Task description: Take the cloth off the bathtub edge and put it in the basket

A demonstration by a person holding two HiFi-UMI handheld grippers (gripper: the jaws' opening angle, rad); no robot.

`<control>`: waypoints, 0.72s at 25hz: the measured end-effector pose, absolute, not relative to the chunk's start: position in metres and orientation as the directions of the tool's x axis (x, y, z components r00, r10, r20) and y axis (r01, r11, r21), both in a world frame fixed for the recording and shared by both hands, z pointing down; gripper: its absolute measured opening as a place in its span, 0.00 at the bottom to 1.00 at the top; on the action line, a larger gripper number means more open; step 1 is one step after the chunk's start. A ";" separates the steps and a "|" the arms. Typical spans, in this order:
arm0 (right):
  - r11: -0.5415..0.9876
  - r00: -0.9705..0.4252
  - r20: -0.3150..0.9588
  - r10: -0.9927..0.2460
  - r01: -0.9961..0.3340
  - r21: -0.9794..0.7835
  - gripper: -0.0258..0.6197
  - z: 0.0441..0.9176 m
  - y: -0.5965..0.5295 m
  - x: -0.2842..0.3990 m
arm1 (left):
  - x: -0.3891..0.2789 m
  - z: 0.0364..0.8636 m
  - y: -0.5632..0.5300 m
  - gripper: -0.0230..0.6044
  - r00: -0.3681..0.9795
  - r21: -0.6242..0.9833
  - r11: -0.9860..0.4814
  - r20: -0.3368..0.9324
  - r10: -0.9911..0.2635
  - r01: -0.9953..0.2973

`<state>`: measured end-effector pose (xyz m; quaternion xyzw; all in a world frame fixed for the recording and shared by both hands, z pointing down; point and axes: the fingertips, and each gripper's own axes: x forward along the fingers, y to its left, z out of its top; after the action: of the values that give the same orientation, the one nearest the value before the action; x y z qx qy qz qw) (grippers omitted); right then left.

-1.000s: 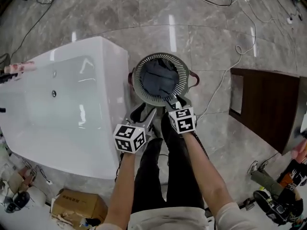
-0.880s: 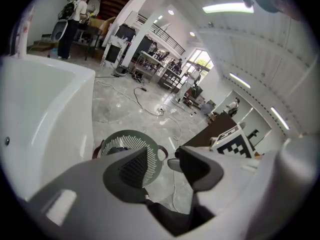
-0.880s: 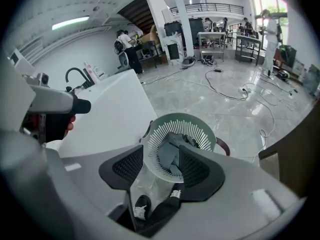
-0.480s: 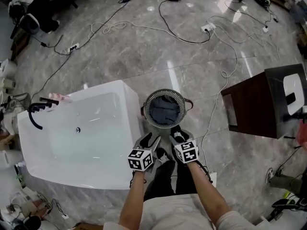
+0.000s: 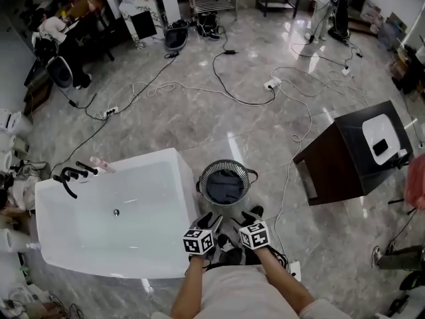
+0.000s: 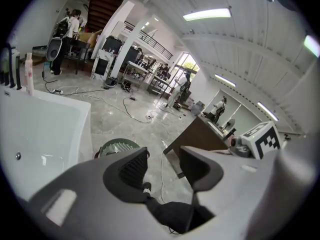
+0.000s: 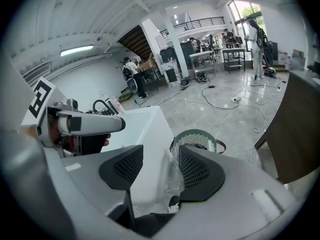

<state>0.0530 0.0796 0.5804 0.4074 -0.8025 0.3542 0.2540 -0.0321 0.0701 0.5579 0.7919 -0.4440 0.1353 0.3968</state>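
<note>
Cloth (image 5: 224, 187) lies dark and bunched inside the basket (image 5: 204, 178), which stands on the floor just beside the bathtub (image 5: 188, 208); the tub edge shows bare, so I judge the transfer complete. Left gripper (image 5: 210, 220) and right gripper (image 5: 252, 213) hang side by side close to the person's body, short of the basket. Each has its jaws partly apart with nothing between them, probably a neutral carry, since no load remains.
</note>
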 end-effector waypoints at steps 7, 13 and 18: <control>0.421 -0.576 0.649 -0.497 -0.814 -0.400 0.35 0.552 0.084 0.065 | -0.041 0.535 0.083 0.44 0.552 0.452 -0.327 0.585 -0.595 -0.830; 0.466 -0.599 0.607 -0.523 -0.797 -0.384 0.35 0.535 0.089 0.063 | -0.031 0.518 0.090 0.44 0.547 0.430 -0.345 0.567 -0.616 -0.834; 0.502 -0.614 0.598 -0.516 -0.782 -0.370 0.35 0.533 0.094 0.046 | -0.040 0.516 0.093 0.44 0.538 0.419 -0.344 0.571 -0.620 -0.840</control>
<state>0.0463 0.0937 0.5330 0.3860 -0.8407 0.3164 0.2102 -0.0404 0.0927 0.5158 0.8043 -0.4538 0.1579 0.3496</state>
